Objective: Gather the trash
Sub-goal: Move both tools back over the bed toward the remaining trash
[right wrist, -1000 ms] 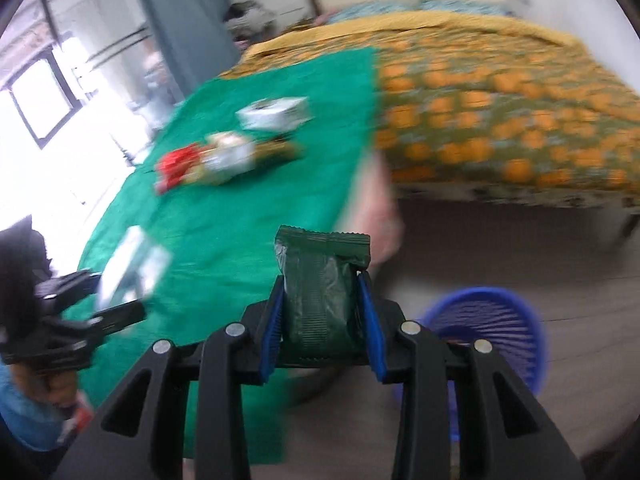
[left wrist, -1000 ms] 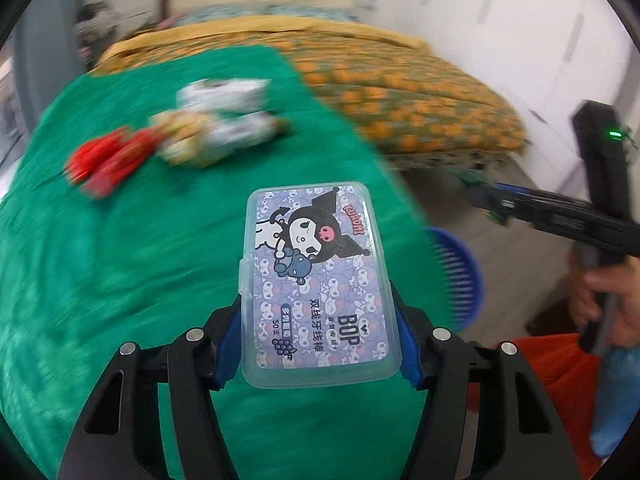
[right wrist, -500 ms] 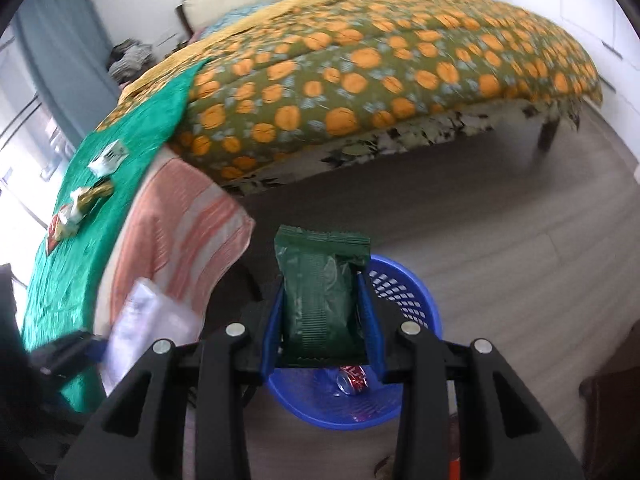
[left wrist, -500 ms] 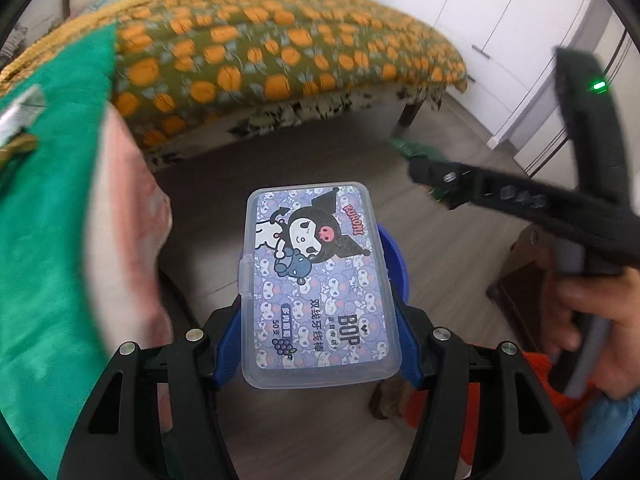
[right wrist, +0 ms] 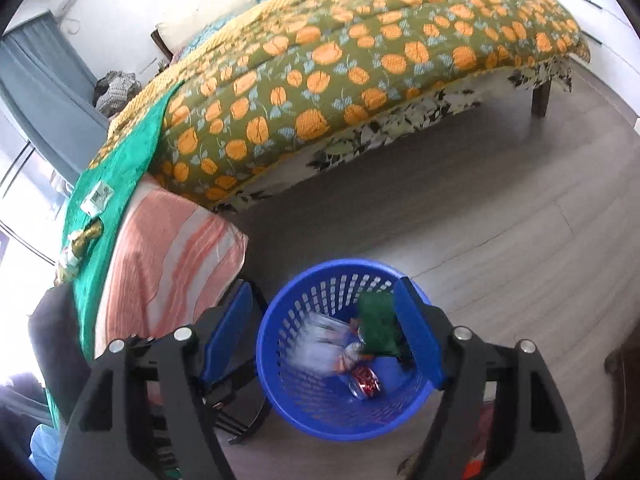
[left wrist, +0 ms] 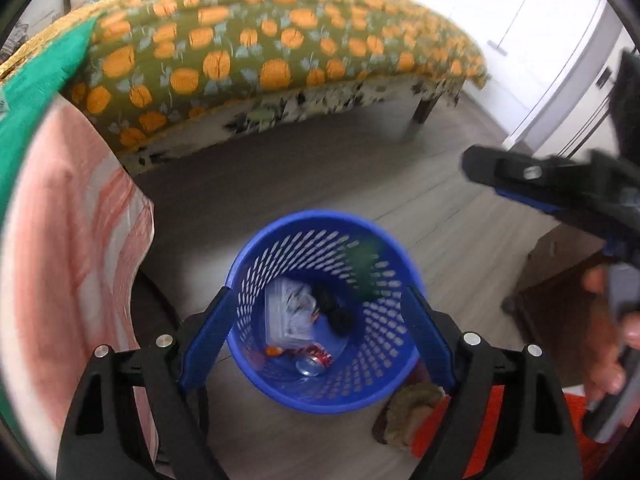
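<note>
Left gripper (left wrist: 318, 312): jaws spread wide, nothing between them, directly over the basket.
Right gripper (right wrist: 322, 318): jaws apart, empty.
Blue basket (left wrist: 256, 364): on the floor, rim between both finger pairs.
Green packet (right wrist: 376, 324): blurred, inside the basket at 1 o'clock.
Plastic box (left wrist: 286, 312): inside the basket.
Floor (right wrist: 500, 240): bare boards from 12 to 3 o'clock.
Bed (right wrist: 360, 64): edge at 12 o'clock, beyond.

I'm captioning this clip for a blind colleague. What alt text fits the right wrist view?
The open right gripper hangs over a blue basket on the floor, with a green packet blurred inside it above a can and other trash. Behind stands a bed with an orange-patterned cover.
</note>
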`<state>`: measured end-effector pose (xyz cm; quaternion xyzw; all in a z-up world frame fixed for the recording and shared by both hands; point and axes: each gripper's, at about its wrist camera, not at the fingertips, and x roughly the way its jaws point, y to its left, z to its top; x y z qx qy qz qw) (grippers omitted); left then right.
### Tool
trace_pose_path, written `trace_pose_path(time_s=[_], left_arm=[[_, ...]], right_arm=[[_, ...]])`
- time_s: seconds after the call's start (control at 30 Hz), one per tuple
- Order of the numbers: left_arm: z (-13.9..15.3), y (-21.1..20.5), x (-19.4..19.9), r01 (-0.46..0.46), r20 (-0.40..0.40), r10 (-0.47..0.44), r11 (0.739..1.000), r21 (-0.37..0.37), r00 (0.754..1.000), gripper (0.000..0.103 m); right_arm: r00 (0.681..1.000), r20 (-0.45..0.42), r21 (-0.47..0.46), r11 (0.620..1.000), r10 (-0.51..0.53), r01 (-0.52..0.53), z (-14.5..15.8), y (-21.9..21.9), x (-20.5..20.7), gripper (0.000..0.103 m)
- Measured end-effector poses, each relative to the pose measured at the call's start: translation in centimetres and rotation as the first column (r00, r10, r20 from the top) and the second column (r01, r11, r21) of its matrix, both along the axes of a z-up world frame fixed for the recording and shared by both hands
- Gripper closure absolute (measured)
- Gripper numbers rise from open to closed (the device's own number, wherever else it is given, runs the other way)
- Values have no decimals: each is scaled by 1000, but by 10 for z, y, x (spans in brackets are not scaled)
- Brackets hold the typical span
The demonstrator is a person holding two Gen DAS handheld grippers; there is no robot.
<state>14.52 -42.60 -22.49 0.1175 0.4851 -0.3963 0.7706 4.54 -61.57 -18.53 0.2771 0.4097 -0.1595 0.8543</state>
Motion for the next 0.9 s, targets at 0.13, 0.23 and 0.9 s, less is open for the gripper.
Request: trace_pose_path(time_s=[0.13,0.23,0.9], left_arm=[[45,32,-15,2,55,2,998,-60,998,15],[74,78,-28,-5,109,16,995,-97,994,10],[57,416,68,-502,294,447,852,148,845,9]], right_arm=[[1000,11,-87,996,-19,20,18,13,0,16],[1000,24,-182,983,-1,5,31,38,5,15],[859,-67,-344,796,508,-498,27,372,141,12]])
